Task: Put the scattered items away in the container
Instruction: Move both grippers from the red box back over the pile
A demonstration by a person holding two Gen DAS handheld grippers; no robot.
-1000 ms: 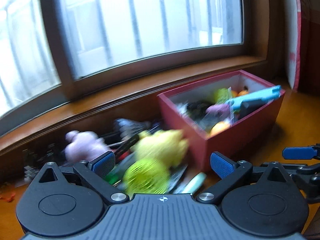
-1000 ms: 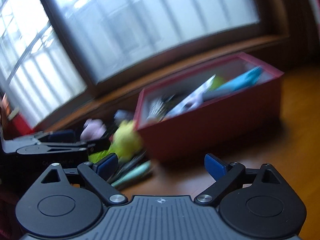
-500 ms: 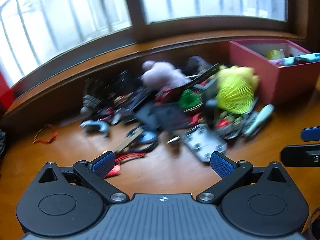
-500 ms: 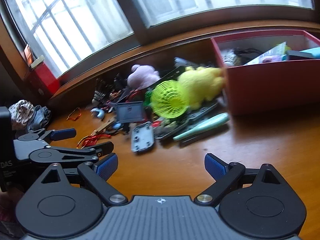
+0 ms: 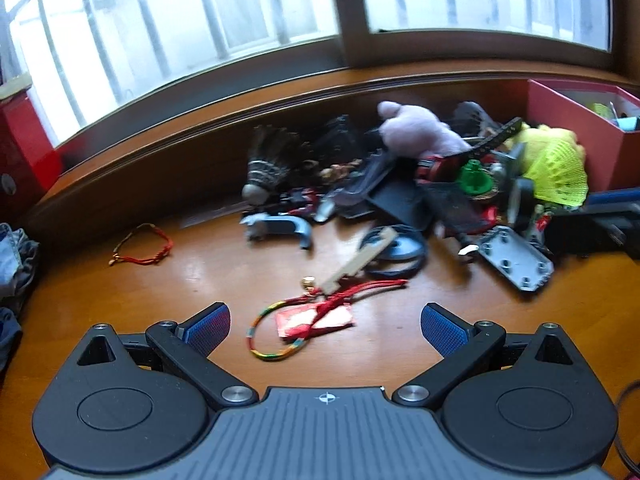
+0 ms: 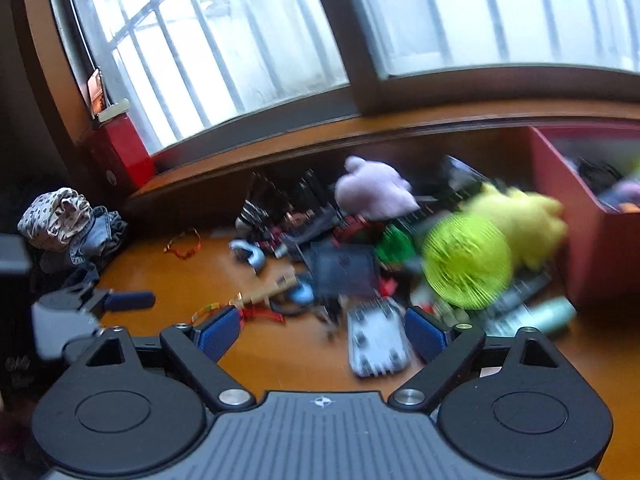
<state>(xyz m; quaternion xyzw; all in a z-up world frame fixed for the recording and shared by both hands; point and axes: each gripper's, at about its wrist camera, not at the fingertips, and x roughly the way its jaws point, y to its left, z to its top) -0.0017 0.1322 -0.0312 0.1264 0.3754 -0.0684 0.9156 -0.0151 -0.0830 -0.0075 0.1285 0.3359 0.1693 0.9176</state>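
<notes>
A pile of scattered items lies on the wooden table under the window: a purple plush (image 5: 416,130), a yellow mesh ball (image 5: 558,174), a grey plate (image 5: 516,258), a wooden strip (image 5: 360,266), a red charm with a coloured cord loop (image 5: 316,320), a red bracelet (image 5: 142,246). The red container (image 5: 576,128) stands at the far right with items in it. My left gripper (image 5: 325,330) is open and empty, just before the red charm. My right gripper (image 6: 320,334) is open and empty, near the grey plate (image 6: 376,342), with the mesh ball (image 6: 466,266) and yellow plush (image 6: 528,224) beyond.
A red box (image 6: 120,148) stands on the window sill at the left. Crumpled clothes (image 6: 72,224) lie at the table's left edge. A teal pen-like item (image 6: 536,318) lies before the container (image 6: 592,248). The other gripper (image 6: 96,304) shows at left in the right wrist view.
Both grippers swung left, away from the red container, and now face the pile. The left gripper has come closer to the red charm. Both stayed open.
</notes>
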